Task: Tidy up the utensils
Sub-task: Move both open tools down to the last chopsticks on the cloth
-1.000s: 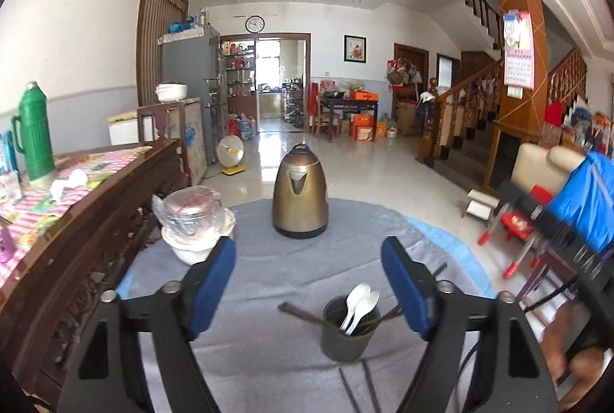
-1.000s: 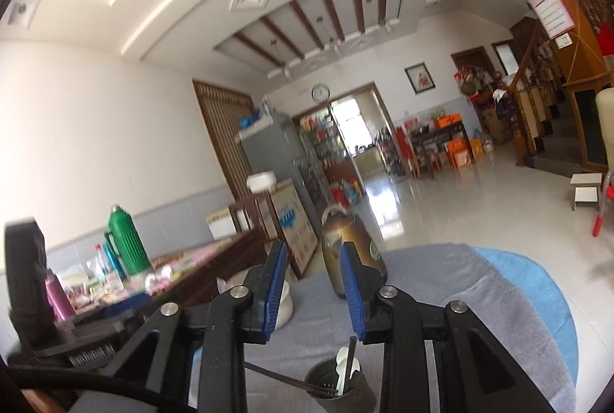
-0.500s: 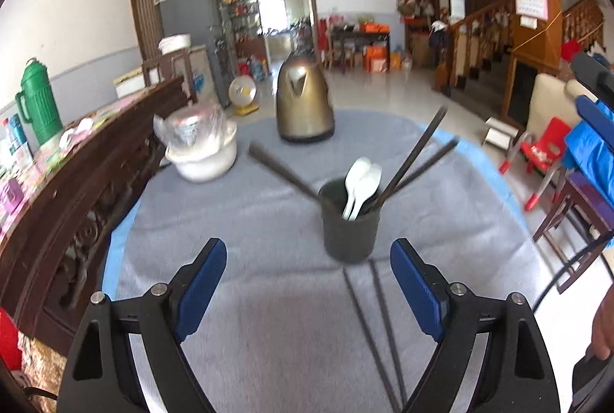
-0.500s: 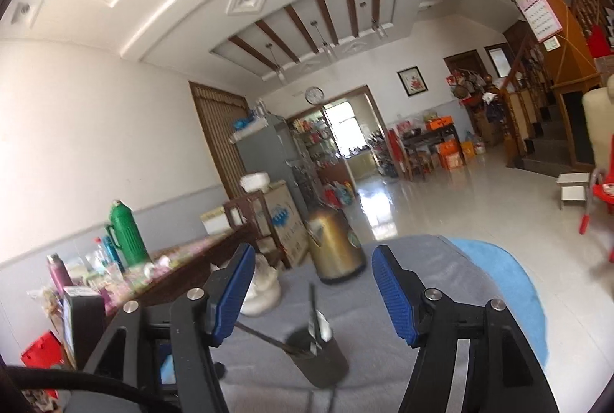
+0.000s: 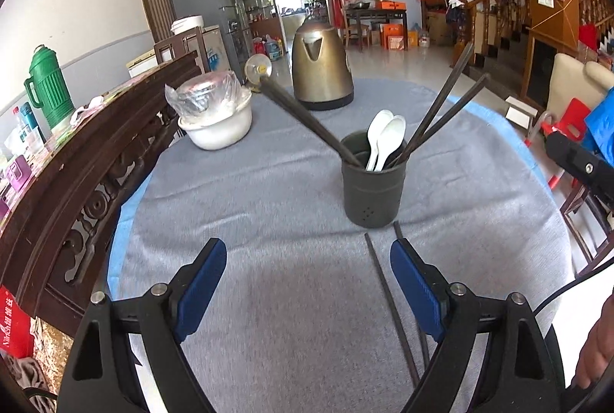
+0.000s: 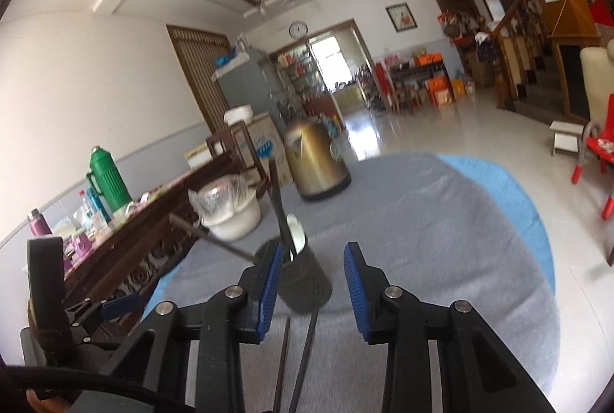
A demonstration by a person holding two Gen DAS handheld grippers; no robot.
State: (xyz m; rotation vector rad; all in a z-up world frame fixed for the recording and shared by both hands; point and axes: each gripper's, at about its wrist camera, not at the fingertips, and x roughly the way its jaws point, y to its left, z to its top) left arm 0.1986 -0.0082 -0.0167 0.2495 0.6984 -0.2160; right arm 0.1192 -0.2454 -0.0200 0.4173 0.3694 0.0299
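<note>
A dark utensil cup (image 5: 373, 190) stands on the grey tablecloth (image 5: 268, 206). It holds two white spoons (image 5: 383, 140) and three dark chopsticks (image 5: 441, 110) that lean outward. Two more dark chopsticks (image 5: 387, 301) lie flat on the cloth in front of the cup. My left gripper (image 5: 307, 292) is open and empty, low over the cloth just before the cup. My right gripper (image 6: 310, 292) is open and empty above the lying chopsticks (image 6: 303, 355), with the cup (image 6: 303, 286) just beyond its left finger.
A brass kettle (image 5: 320, 66) stands at the back of the table. A white bowl covered with plastic (image 5: 213, 117) sits at the left. A carved dark wooden sideboard (image 5: 84, 175) with a green thermos (image 5: 50, 87) runs along the left. Chairs (image 5: 568, 121) stand at the right.
Both grippers tilted down toward the table. The right gripper opened from nearly shut over the cup and drew back. The left gripper drew back from the cup, which now stands farther ahead.
</note>
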